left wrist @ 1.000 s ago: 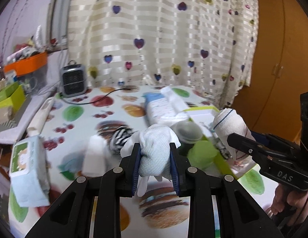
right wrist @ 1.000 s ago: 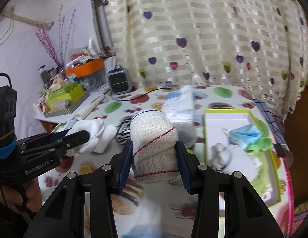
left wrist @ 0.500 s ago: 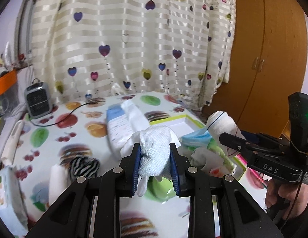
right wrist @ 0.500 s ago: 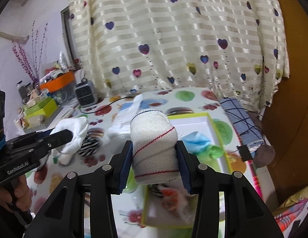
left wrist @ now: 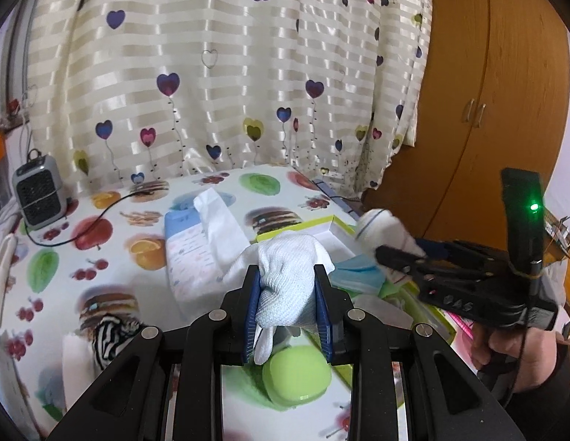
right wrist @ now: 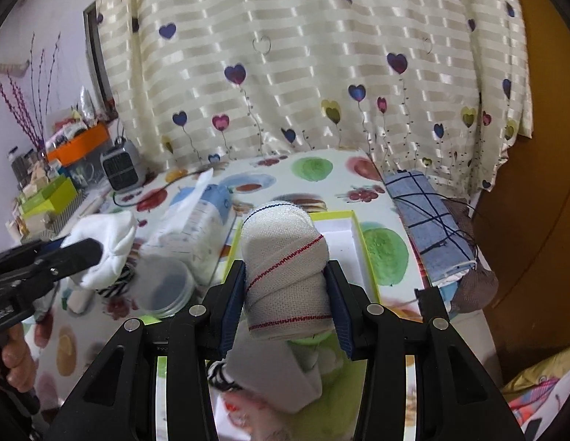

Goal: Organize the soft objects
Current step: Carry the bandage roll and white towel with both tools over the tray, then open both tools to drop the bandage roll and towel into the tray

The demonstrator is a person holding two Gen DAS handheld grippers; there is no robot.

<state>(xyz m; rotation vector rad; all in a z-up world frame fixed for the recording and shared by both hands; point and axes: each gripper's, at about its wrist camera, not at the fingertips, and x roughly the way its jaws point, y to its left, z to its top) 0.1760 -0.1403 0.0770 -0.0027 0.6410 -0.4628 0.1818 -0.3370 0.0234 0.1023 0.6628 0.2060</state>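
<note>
My left gripper (left wrist: 287, 305) is shut on a white knitted glove (left wrist: 285, 275) and holds it above the table, near the left edge of a green-rimmed white tray (left wrist: 323, 222). My right gripper (right wrist: 286, 301) is shut on a rolled beige bandage with red stitching (right wrist: 285, 257) and holds it over the same tray (right wrist: 352, 220). The tray holds a blue face mask (left wrist: 354, 275) and other soft items. Each gripper shows in the other's view, the right one with its bandage (left wrist: 384, 231), the left one with its glove (right wrist: 104, 246).
A tissue pack (left wrist: 196, 242), a zebra-striped cloth (left wrist: 110, 332), a green lid (left wrist: 296, 375) and a clear jar (right wrist: 163, 286) lie on the fruit-print tablecloth. A small heater (left wrist: 38, 194) stands at the back left. A blue checked cloth (right wrist: 428, 220) lies right of the tray.
Both grippers have swung right with their loads, from over the table's middle to the tray. The grips have not changed.
</note>
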